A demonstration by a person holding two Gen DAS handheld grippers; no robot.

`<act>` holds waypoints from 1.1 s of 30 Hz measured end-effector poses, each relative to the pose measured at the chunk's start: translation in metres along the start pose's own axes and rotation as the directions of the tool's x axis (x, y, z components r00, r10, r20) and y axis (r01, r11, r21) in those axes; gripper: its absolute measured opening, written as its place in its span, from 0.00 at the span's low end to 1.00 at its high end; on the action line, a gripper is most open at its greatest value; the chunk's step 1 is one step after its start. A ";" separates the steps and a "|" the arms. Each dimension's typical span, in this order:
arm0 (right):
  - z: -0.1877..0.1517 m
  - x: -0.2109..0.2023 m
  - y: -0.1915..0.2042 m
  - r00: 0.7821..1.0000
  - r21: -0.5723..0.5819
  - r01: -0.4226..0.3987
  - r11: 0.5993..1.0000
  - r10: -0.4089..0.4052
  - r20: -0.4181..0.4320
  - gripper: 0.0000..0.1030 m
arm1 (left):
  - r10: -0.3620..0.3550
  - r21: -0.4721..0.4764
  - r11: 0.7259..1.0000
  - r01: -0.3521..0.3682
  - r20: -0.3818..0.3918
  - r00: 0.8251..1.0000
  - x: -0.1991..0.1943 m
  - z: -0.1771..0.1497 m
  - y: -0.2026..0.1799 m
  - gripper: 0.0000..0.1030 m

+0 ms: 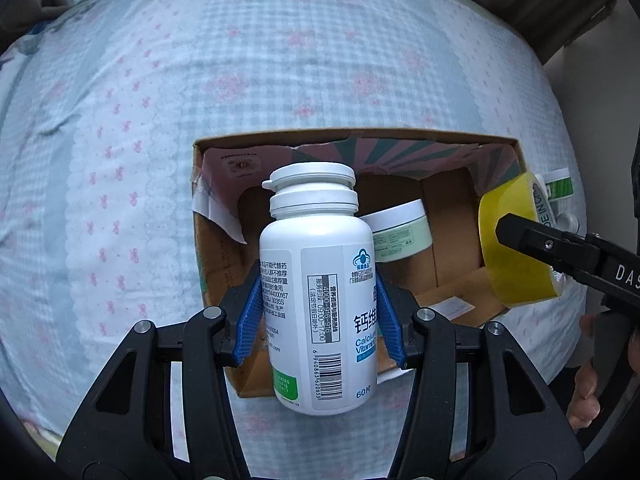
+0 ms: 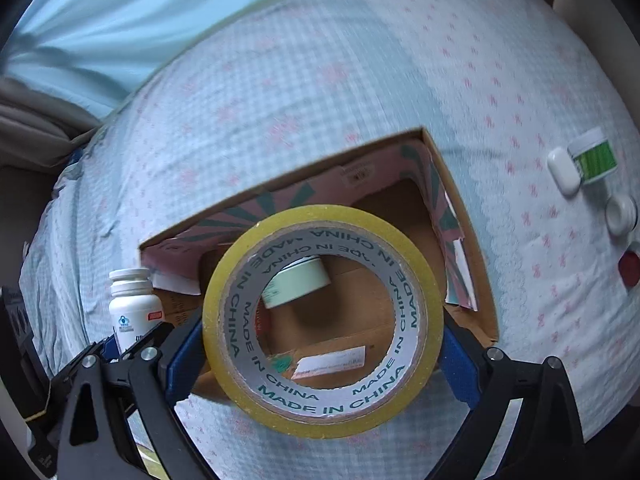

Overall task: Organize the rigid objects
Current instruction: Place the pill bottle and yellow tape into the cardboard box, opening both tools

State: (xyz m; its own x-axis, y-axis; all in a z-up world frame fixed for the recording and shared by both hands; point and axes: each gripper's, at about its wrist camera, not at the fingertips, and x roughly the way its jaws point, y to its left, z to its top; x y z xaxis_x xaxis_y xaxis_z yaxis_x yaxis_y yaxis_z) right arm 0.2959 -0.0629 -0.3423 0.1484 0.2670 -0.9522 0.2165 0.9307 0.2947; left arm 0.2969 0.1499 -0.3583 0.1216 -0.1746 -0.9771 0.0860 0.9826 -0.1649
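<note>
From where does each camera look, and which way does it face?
Left wrist: on the left gripper, facing down at the box; its fingers clamp the bottle; the right gripper and a hand show.
Right wrist: on the right gripper, facing down at the box; its fingers clamp the tape.
Shared: box, bottle, tape, jar inside the box, bedsheet.

Glossy white plastic bottle [image 1: 316,280], shiny yellow tape roll [image 2: 322,320], matt cardboard box [image 1: 456,216], woven cloth [image 1: 200,80].

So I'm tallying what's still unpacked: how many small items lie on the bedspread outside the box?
4, clustered right of the cardboard box: white case, green-labelled jar, small white pot, red-capped item. Others may lie hidden.
</note>
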 end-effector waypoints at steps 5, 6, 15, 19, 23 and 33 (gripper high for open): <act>0.009 0.028 -0.011 0.999 0.023 -0.010 1.000 0.011 -0.037 0.95 | 0.009 0.013 1.000 -0.009 -0.042 0.999 0.025 0.007 0.002 0.46; 0.011 0.030 -0.012 0.999 0.030 -0.014 0.999 0.015 -0.040 0.95 | 0.017 0.030 0.999 -0.016 -0.047 0.999 0.027 0.009 0.000 0.46; 0.022 0.045 -0.020 0.998 0.092 0.009 0.996 -0.003 -0.071 1.00 | 0.032 0.065 0.997 -0.031 -0.022 0.999 0.022 0.021 -0.013 1.00; 0.020 0.043 -0.024 0.998 0.100 0.000 0.995 0.006 -0.056 1.00 | 0.019 0.059 0.998 -0.018 -0.028 0.999 0.023 0.013 -0.015 1.00; 0.015 0.037 -0.026 0.999 0.117 -0.011 0.993 0.016 -0.042 1.00 | 0.023 0.046 0.999 -0.022 -0.027 0.999 0.015 0.005 -0.012 1.00; -0.009 0.004 -0.014 0.999 0.078 -0.024 0.997 0.025 -0.022 1.00 | 0.031 0.001 1.000 -0.031 0.054 0.998 -0.043 -0.023 -0.010 1.00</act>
State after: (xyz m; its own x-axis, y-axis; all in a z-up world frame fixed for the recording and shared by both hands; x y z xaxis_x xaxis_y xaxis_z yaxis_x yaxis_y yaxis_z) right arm 0.2851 -0.0722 -0.3508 0.1329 0.2959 -0.9459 0.2878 0.9018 0.3225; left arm 0.2683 0.1491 -0.3172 0.1777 -0.1477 -0.9729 0.0831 0.9874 -0.1348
